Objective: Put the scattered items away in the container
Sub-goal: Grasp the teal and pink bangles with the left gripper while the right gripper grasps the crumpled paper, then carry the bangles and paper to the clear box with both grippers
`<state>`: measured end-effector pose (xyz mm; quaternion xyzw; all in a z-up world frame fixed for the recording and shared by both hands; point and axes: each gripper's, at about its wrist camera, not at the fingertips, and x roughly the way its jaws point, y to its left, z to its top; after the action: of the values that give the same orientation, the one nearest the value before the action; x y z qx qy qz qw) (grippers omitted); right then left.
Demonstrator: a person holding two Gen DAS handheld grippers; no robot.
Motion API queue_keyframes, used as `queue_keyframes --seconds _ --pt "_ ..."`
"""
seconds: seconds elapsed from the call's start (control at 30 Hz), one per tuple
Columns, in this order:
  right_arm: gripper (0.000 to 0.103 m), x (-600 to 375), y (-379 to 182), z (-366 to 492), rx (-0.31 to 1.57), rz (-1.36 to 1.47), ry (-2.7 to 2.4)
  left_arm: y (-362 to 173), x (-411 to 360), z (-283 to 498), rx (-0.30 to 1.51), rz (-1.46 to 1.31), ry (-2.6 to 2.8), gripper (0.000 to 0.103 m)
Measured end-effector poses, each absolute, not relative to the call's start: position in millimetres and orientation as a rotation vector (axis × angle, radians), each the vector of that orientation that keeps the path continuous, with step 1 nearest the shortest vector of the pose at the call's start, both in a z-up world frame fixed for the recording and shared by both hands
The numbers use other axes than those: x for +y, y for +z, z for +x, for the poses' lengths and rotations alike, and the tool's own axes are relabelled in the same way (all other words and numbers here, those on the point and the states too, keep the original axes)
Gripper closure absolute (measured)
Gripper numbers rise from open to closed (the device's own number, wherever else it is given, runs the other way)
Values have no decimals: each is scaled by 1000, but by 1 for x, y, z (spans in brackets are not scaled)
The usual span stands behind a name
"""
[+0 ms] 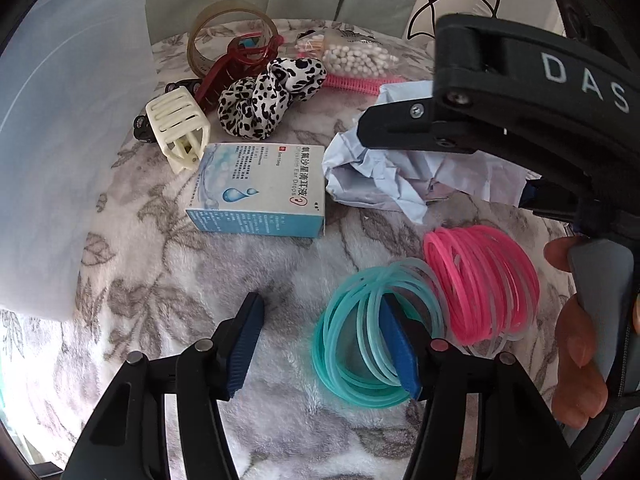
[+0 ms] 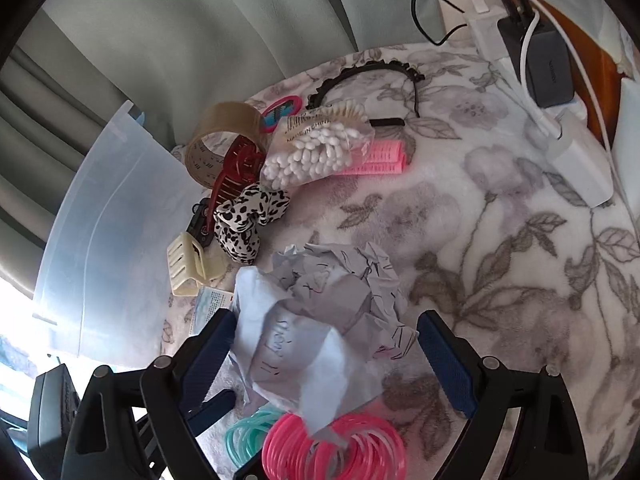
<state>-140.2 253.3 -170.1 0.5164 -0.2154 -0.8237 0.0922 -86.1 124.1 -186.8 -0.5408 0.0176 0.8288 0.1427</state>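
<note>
A bundle of teal rubber bands (image 1: 344, 360) lies on the floral blanket (image 1: 160, 280), with pink bands (image 1: 480, 284) touching its right side. My left gripper (image 1: 320, 300) points down at it. The right finger (image 1: 400, 352) stands inside the teal loop and the left finger (image 1: 244, 348) stands clear of the bundle, so the jaws are open. My right gripper (image 2: 328, 316) stands open astride a crumpled sheet of paper (image 2: 320, 300), a pad on either side of it. The translucent plastic container (image 1: 60, 160) stands at the left edge.
Beyond the bands lie an ear-drops box (image 1: 260, 192), a cream hair claw (image 1: 176, 128), a leopard scrunchie (image 1: 264, 96), a red claw clip (image 1: 232, 68), a tape roll (image 1: 224, 28), a bag of cotton swabs (image 2: 316, 152), a pink roller (image 2: 380, 158) and a black headband (image 2: 372, 76). Chargers and cables (image 2: 540, 60) sit far right.
</note>
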Motion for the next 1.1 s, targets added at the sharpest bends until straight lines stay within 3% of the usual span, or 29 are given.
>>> queue_keyframes --seconds 0.03,0.1,0.37,0.77,1.1 --pt "10 254 -170 -139 -658 1526 -2442 -187 124 -86 47 -1560 2391 44" --pt "20 255 -168 -136 -682 1504 -2451 -187 122 -85 38 -1560 2394 49" --pt "24 265 -147 -122 -739 1450 -2508 -185 116 -77 -55 -1565 2371 84" --pt "24 278 -99 -78 -786 1328 -2596 -168 109 -53 -101 -1525 2415 93" --pt "24 267 -41 -28 -735 1162 -2674 -104 89 -50 -123 -1324 2520 94"
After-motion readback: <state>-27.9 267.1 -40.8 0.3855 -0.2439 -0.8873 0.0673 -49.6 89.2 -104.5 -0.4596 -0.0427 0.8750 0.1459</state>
